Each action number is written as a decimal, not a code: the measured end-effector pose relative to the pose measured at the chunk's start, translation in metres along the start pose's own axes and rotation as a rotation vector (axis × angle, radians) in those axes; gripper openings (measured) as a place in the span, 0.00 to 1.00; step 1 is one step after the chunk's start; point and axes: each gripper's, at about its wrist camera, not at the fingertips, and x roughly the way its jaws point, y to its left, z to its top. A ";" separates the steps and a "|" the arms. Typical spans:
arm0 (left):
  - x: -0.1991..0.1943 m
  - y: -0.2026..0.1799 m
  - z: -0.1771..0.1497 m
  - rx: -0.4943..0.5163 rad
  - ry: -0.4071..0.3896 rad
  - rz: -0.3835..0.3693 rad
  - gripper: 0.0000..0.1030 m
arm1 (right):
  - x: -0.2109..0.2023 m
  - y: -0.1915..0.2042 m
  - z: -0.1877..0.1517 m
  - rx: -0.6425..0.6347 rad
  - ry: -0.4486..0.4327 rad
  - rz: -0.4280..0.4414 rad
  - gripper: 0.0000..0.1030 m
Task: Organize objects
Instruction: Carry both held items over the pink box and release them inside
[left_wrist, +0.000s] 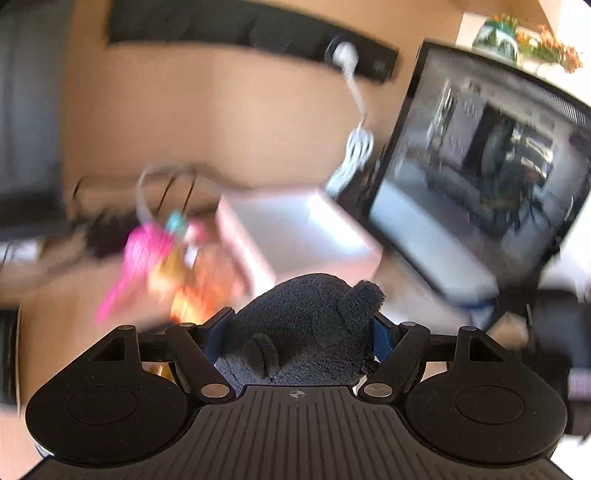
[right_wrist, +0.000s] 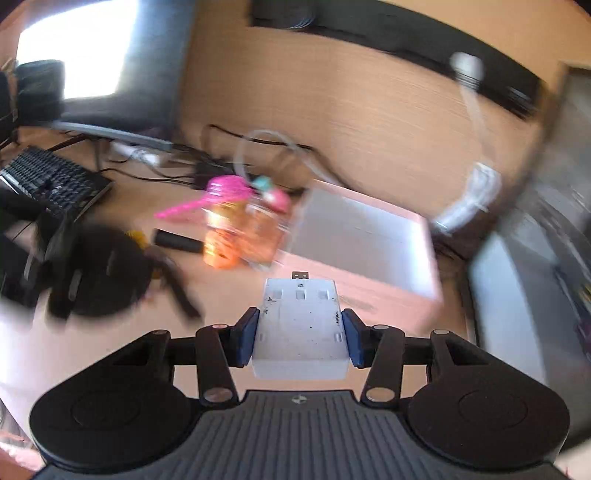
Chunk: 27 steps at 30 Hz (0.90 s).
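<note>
Left gripper (left_wrist: 301, 332): blue pads pressed into a dark grey plush toy (left_wrist: 306, 325), pinched at its lower body, its bulk rising toward 12 o'clock with a small ear or limb poking out at about 1 o'clock. Right gripper (right_wrist: 300, 332): blue pads clamped on both flanks of a white USB adapter block (right_wrist: 300, 325), long axis running straight out along the fingers, metal plug at the far tip pointing to 12 o'clock. Both loads appear to be off the desk; heavy blur over the background in both views, so detail beyond the tongs is soft. Outward from the left tongs, the pale pink open box (left_wrist: 295, 236) lies dead ahead at 12 o'clock, near, its open cavity facing up. From the right tongs the same box (right_wrist: 365, 240) sits at about 1 o'clock, just past the plug tip. Judged nearness: both close, the right plug tip perhaps nearer the box's front wall. A pink-capped orange bottle cluster (right_wrist: 240, 225) stands just beside the box's left wall, at 11 o'clock from the right tongs; a pink comb-like piece sticks out from it toward 9 o'clock. Dark monitor (left_wrist: 480, 166) at 2 o'clock from the left tongs. Likely destination for both items is the box; a short forward carry should do.
</note>
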 end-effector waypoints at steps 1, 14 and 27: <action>0.007 -0.008 0.014 0.007 -0.028 0.000 0.77 | -0.004 -0.009 -0.005 0.018 -0.002 -0.010 0.46; 0.151 -0.039 0.103 0.041 -0.153 0.134 0.79 | 0.000 -0.084 -0.022 0.148 -0.031 0.016 0.46; 0.124 0.001 0.069 -0.064 -0.149 0.206 0.79 | 0.042 -0.100 0.003 0.185 -0.042 0.072 0.46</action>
